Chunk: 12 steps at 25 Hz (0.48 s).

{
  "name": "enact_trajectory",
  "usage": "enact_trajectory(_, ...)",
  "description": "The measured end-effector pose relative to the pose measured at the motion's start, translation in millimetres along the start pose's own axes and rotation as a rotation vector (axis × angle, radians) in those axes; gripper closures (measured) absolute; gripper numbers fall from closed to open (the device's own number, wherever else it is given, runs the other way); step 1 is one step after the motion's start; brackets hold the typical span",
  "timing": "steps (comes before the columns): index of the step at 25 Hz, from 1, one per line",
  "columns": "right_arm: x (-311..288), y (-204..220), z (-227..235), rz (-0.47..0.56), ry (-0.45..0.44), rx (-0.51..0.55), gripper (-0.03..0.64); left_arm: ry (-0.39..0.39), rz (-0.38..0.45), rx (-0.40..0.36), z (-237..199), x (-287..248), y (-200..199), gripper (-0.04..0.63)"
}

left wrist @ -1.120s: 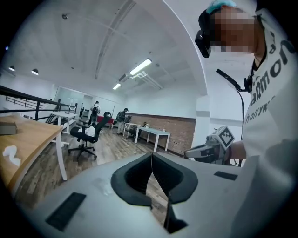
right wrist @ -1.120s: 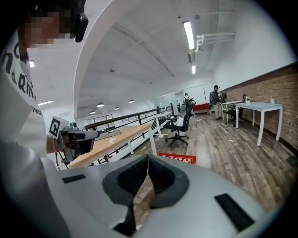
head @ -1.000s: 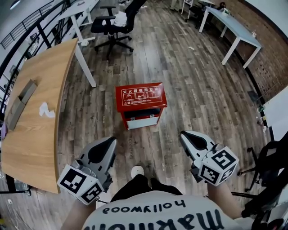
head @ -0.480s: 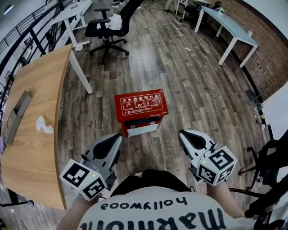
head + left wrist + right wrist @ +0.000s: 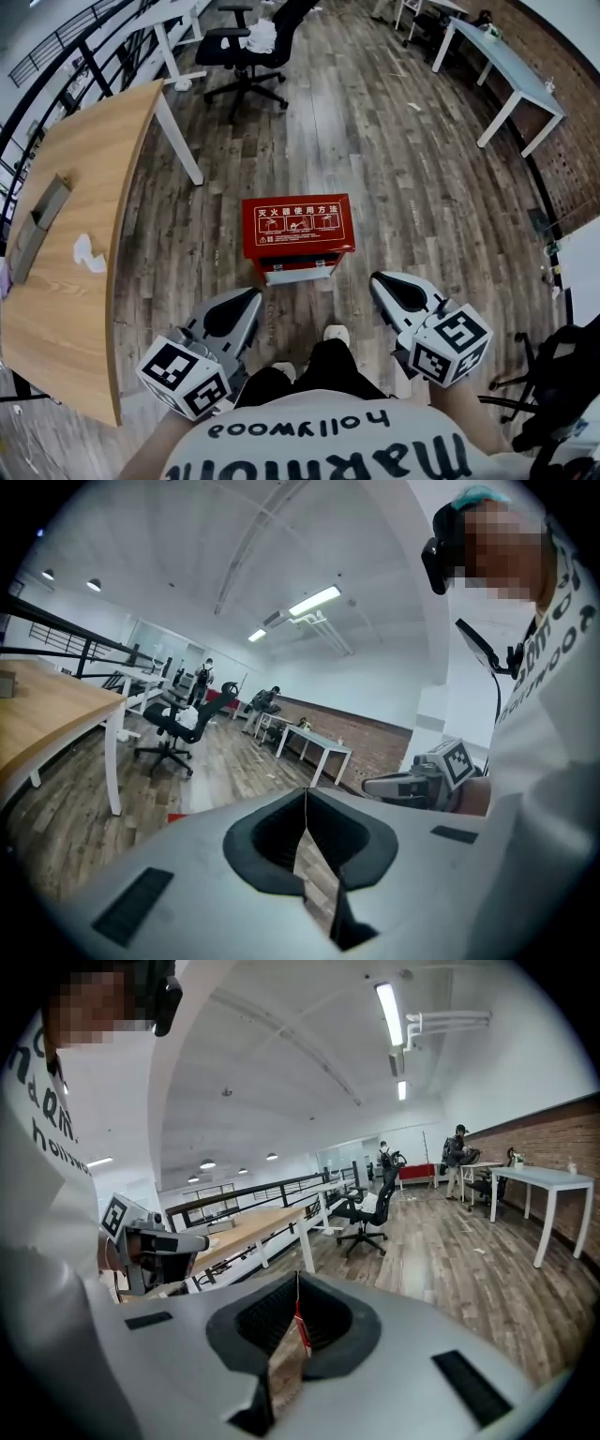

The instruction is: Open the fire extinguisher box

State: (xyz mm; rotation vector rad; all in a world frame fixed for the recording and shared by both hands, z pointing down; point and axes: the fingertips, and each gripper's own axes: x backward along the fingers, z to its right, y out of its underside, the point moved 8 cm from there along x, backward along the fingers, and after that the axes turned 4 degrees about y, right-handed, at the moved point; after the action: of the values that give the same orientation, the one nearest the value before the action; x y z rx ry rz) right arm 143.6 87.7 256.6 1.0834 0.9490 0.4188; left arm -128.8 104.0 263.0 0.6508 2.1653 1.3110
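White shirt (image 5: 319, 439) with black lettering, dark trousers (image 5: 314, 364), white shoe (image 5: 335, 333). Grey left tool (image 5: 251, 298) and grey right tool (image 5: 382, 283), black-lined inside. Black-and-white marker cube (image 5: 185, 377) on each.

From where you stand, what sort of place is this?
Probably an open-plan office or workshop: a long wooden desk, a black office chair and white tables beside a brick wall, all on a plank floor. A red fire extinguisher box sits on that floor.

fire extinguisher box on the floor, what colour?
Red fire extinguisher box, white print on its top. Best in the head view.
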Motion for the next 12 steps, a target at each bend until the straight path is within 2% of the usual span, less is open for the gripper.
enact_trajectory(4, -9, -7, 40, -0.013, -0.026, -0.004, 0.606, -0.039, 0.011, 0.027, 3, -33, -1, 0.588)
enact_trajectory(9, -27, -20, 88, -0.007, -0.121, -0.061, 0.606, -0.070, 0.026, 0.056, 6, -76, -3, 0.588)
enact_trajectory(12, -38, -25, 110, -0.014, -0.150, -0.052, 0.606, -0.095, 0.030, 0.069, 6, -96, -2, 0.589)
